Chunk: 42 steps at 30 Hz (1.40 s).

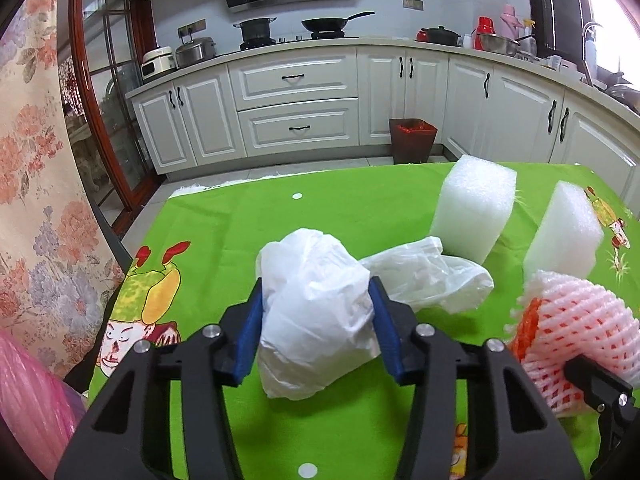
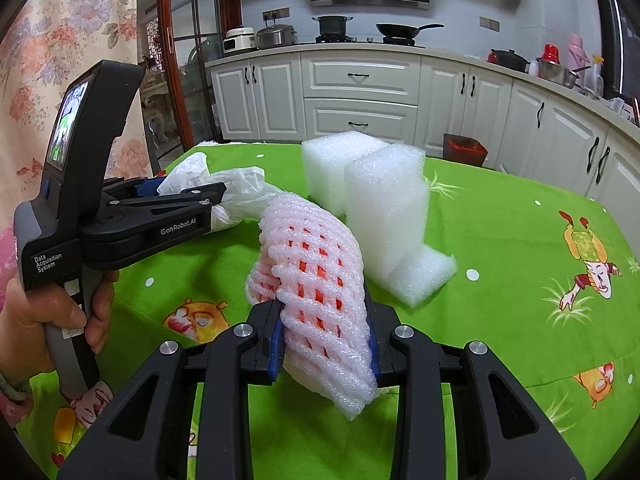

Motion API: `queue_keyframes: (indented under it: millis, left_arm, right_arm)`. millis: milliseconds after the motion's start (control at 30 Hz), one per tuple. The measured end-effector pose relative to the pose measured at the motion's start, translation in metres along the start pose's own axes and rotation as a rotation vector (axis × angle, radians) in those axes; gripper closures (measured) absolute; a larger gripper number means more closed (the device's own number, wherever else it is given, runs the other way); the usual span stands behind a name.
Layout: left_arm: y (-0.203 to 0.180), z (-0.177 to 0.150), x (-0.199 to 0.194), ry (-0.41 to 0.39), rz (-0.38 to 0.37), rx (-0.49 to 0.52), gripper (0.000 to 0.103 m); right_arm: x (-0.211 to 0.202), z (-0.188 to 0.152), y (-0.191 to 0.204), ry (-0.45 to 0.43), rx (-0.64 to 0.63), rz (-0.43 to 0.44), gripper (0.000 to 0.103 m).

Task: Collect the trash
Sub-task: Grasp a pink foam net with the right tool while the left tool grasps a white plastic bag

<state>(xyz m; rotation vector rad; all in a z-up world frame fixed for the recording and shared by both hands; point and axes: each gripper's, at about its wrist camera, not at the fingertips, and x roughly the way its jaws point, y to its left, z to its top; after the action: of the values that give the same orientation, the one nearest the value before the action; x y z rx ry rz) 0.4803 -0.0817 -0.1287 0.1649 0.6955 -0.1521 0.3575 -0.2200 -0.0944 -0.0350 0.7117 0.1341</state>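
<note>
Both grippers are angled down over the green tablecloth. A crumpled white plastic bag is pinched between the left gripper pads; a pink foam fruit net is clamped by the right gripper. Two white foam blocks and a second bag are seen behind.

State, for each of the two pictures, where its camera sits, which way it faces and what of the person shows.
Left wrist: rides the left claw, facing the kitchen cabinets; claw pinches a white plastic bag.
Right wrist: rides the right claw, gripping pink foam netting; a hand shows.
Shared: green tablecloth, foam blocks, netting, bag.
</note>
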Motion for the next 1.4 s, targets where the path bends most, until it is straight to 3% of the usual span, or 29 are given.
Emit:
queue_keyframes:
  millis: [633,867,1167,1400]
  left_arm:
    - [-0.005,0.001,-0.003,-0.014,0.071,0.024,0.070]
    - [0.009,-0.003,-0.016,-0.048,0.088,-0.062,0.073]
    - [0.005,-0.049,-0.078,-0.058,0.023,-0.137,0.073]
    - [0.013,-0.089,-0.121,-0.067,0.035,-0.162,0.073]
  right_arm:
    - [0.001,0.000,0.000,0.008,0.006,-0.031,0.072]
    - [-0.003,-0.001,0.000,-0.011,0.010,-0.054,0.072]
    - [-0.012,-0.004,-0.004,-0.042,0.021,-0.017,0.072]
    - [-0.039,-0.016,0.003,-0.051,0.031,0.025,0.072]
